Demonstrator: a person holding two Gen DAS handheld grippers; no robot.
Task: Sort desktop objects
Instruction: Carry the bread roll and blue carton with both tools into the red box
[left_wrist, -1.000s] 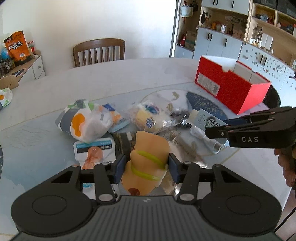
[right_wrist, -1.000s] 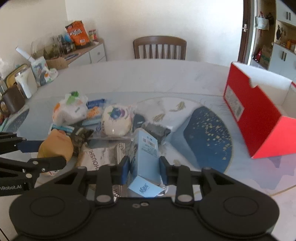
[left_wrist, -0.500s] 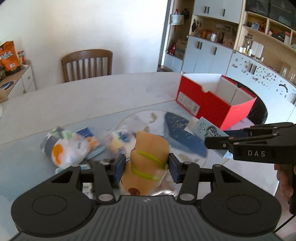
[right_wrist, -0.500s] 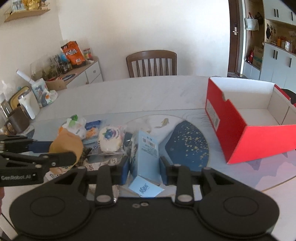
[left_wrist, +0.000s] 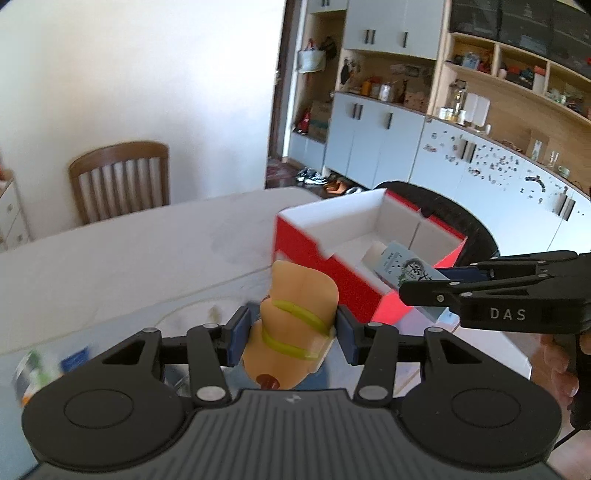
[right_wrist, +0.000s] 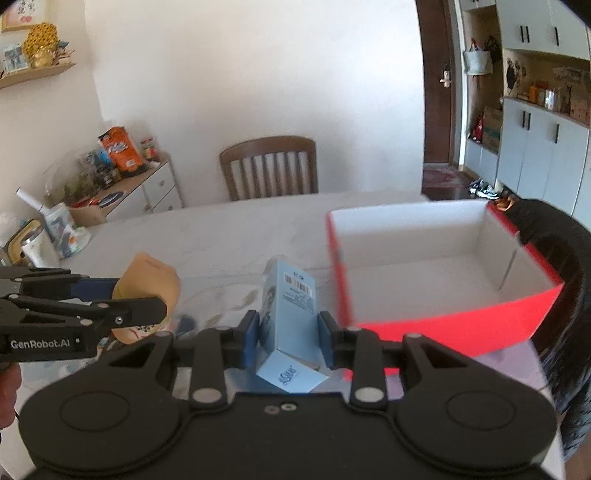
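Tan and soft-looking, the toy (left_wrist: 295, 317) with yellow-green bands sits clamped in the left tongs (left_wrist: 291, 334) above the counter (left_wrist: 110, 266). Rightward, the right tongs (right_wrist: 287, 339) grip a pale blue carton (right_wrist: 290, 314) beside the open red box (right_wrist: 436, 273).
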